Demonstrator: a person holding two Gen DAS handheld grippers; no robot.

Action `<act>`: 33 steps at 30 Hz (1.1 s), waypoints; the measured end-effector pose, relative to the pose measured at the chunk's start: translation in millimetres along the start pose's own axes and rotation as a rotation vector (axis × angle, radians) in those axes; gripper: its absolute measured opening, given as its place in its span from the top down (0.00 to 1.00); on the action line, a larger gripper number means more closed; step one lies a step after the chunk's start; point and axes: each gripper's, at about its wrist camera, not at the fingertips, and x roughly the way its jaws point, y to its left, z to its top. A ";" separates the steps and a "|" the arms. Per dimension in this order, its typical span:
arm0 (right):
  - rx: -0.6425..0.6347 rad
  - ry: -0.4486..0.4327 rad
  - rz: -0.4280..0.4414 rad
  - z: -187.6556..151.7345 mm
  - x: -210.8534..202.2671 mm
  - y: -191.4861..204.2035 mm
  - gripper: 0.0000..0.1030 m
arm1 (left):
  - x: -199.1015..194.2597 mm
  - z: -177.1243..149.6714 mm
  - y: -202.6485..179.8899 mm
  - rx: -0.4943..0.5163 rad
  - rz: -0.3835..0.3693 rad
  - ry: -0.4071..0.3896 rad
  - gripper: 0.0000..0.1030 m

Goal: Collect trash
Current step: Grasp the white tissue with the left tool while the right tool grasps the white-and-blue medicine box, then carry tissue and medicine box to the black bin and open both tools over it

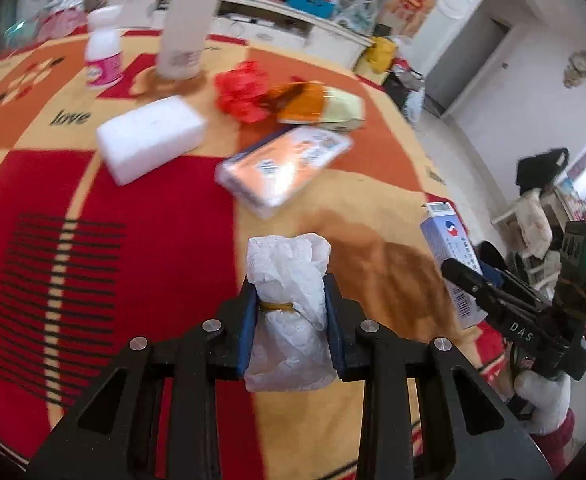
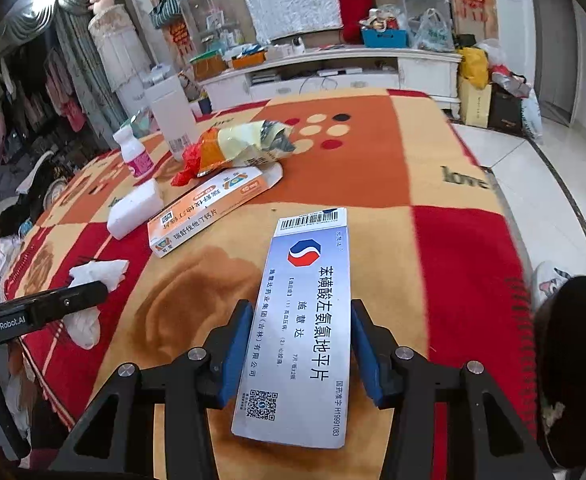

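The left gripper (image 1: 291,312) has its fingers clamped on a crumpled white tissue wad (image 1: 289,280) bound by a yellow rubber band. The right gripper (image 2: 299,344) pinches a blue-white medicine box (image 2: 305,320) printed "苯磺酸左氨氯地平片" and "H19991083", with barcode and QR code. Beyond that box on the worktop's checked blanket (image 2: 465,264), marked "love", lie an orange carton (image 2: 209,210), a snack bag (image 2: 245,146) and a white block (image 2: 135,208). The left gripper's body reads "GenRobot.AI".

Crumpled tissue (image 1: 289,308) in left claw (image 1: 291,316)
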 end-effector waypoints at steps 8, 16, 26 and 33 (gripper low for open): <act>0.053 -0.037 -0.011 -10.6 -32.0 -23.5 0.55 | 4.4 -1.4 -58.7 0.120 -0.018 -0.012 0.73; 0.075 0.036 -0.017 -25.8 -23.9 -33.3 0.55 | 12.9 -4.3 -85.1 0.192 -0.010 -0.007 0.73; 0.066 0.084 -0.025 -30.8 -2.6 -32.0 0.56 | 21.5 -4.2 -85.4 0.199 0.002 0.010 0.73; 0.102 0.006 -0.034 -28.7 -26.9 -48.6 0.57 | 31.4 -0.1 -98.0 0.202 -0.032 0.026 0.73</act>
